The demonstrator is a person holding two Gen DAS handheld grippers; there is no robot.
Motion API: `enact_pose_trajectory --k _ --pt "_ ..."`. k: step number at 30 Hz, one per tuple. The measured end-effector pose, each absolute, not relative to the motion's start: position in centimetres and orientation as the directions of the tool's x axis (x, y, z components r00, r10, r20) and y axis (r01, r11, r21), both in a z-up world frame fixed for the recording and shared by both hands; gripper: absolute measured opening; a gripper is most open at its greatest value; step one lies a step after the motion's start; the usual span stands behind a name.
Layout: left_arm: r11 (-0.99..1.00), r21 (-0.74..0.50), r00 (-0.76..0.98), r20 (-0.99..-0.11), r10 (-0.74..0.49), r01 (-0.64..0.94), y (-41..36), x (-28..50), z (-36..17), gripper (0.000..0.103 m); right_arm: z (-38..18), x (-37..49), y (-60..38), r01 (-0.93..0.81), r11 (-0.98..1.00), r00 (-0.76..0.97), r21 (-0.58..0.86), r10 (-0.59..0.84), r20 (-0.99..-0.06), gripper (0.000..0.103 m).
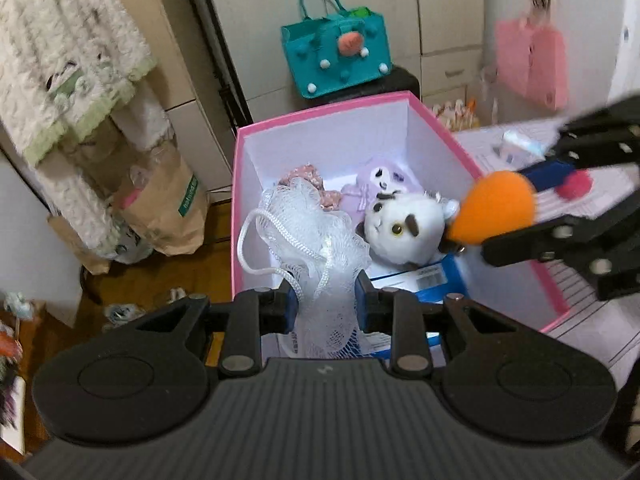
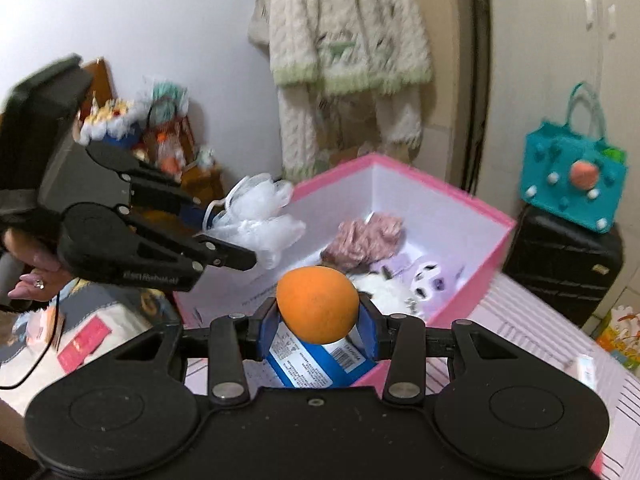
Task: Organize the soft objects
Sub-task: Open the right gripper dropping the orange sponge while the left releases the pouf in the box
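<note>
A pink box [image 1: 320,116] with white walls stands open below both grippers; it also shows in the right wrist view [image 2: 452,196]. My left gripper [image 1: 326,300] is shut on a white mesh bath pouf [image 1: 308,232] and holds it over the box's near left side. My right gripper [image 2: 318,324] is shut on an orange sponge [image 2: 318,304] and holds it over the box's near edge. In the box lie a white plush cat [image 1: 404,228], a purple plush [image 1: 386,182], a pink scrunchie [image 2: 362,238] and a blue-white packet [image 2: 312,364].
A teal felt bag [image 1: 338,56] sits on a black suitcase [image 2: 560,268] behind the box. A fluffy robe [image 2: 348,48] hangs on the wall. Paper bags [image 1: 168,208] stand on the floor at left. The box rests on a pink striped surface [image 2: 532,328].
</note>
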State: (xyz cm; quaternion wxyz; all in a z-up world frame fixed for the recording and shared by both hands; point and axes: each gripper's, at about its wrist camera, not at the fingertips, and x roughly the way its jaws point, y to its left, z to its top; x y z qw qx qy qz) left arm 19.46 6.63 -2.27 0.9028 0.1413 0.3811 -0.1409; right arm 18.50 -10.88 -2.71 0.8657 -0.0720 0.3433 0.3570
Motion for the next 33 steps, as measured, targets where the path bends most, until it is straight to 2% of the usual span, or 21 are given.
enact_pose_trajectory --k 5,13,19,22,25,28,33 --pt "0.887 0.205 0.659 -0.74 -0.136 0.413 5.4 20.3 -3.5 0.028 -4.4 21.2 -8.4 -0.697 0.702 0.416 0.151 0.566 -0.711 0.047" --pt "0.844 0.289 0.613 -0.788 -0.059 0.452 4.7 22.3 -4.9 0.03 -6.2 22.7 -5.7 -0.766 0.635 0.338 0.107 0.538 -0.772 0.048" --pt "0.874 0.236 0.596 -0.799 -0.073 0.425 5.7 23.9 -5.4 0.031 -6.9 23.0 -4.4 -0.79 0.606 0.306 0.091 0.518 -0.799 0.048" --pt "0.906 0.17 0.584 -0.805 -0.098 0.387 6.3 24.5 -5.7 0.034 -7.1 23.4 -3.9 -0.784 0.614 0.308 0.09 0.51 -0.803 0.048" --pt "0.929 0.098 0.579 -0.803 -0.137 0.356 6.6 24.6 -6.0 0.038 -7.3 23.6 -4.1 -0.757 0.649 0.346 0.078 0.5 -0.794 0.055" --pt "0.939 0.081 0.584 -0.799 -0.139 0.335 7.0 24.4 -6.0 0.046 -7.0 23.4 -4.7 -0.742 0.664 0.361 0.086 0.505 -0.784 0.055" --pt "0.944 0.085 0.624 -0.768 -0.142 0.318 8.0 23.2 -4.8 0.047 -5.3 21.5 -6.1 -0.733 0.679 0.421 0.053 0.513 -0.748 0.059"
